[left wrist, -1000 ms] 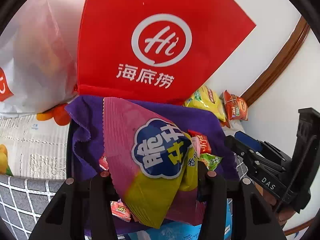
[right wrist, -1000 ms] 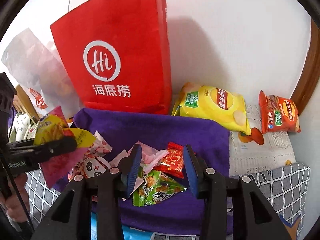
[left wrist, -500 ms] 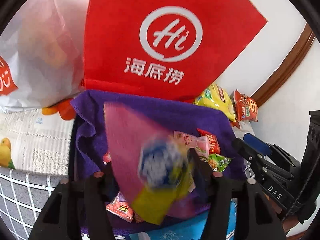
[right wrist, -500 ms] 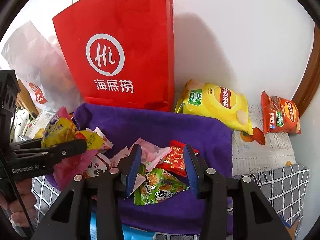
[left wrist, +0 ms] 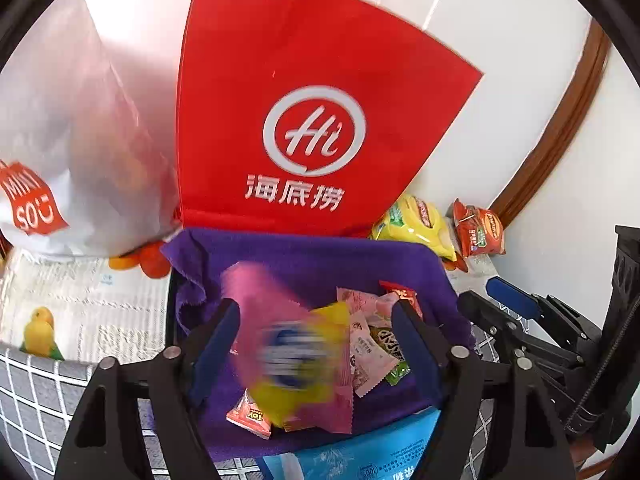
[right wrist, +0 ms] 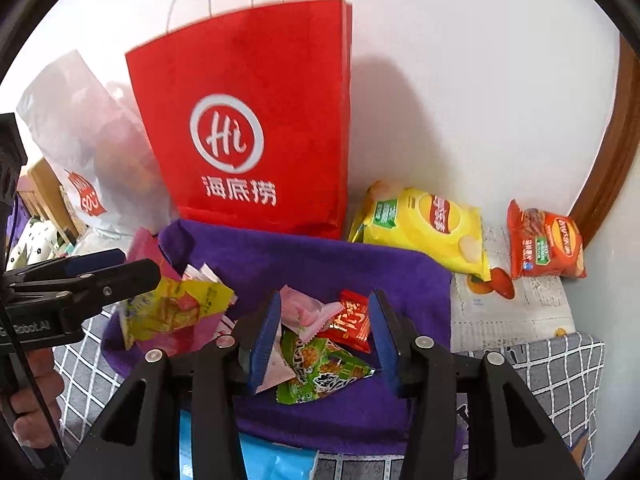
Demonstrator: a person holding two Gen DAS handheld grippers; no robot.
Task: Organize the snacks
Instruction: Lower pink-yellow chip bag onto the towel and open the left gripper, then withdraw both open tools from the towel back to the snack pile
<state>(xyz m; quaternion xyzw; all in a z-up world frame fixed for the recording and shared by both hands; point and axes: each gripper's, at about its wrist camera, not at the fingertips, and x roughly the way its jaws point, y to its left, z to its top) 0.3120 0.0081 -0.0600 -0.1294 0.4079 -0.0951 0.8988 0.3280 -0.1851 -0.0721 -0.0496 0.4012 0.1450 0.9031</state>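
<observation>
A pink and yellow snack bag (left wrist: 292,356) shows blurred between my left gripper's (left wrist: 316,320) open fingers, free of both, over the purple cloth (left wrist: 304,260). It also shows in the right wrist view (right wrist: 172,312), on the cloth just below the left gripper (right wrist: 116,266). My right gripper (right wrist: 324,324) is open above a pile of small packets: a green one (right wrist: 320,364), a red one (right wrist: 352,320), a pink one (right wrist: 304,312). It touches none of them.
A red paper bag (right wrist: 256,120) stands against the wall behind the cloth, a white plastic bag (right wrist: 80,140) to its left. A yellow chip bag (right wrist: 424,228) and an orange chip bag (right wrist: 544,244) lie at the right. A blue packet (left wrist: 360,452) lies at the front edge.
My left gripper has opened and let go of the pink and yellow bag, which has dropped onto the purple cloth. My right gripper has stayed open over the small packets.
</observation>
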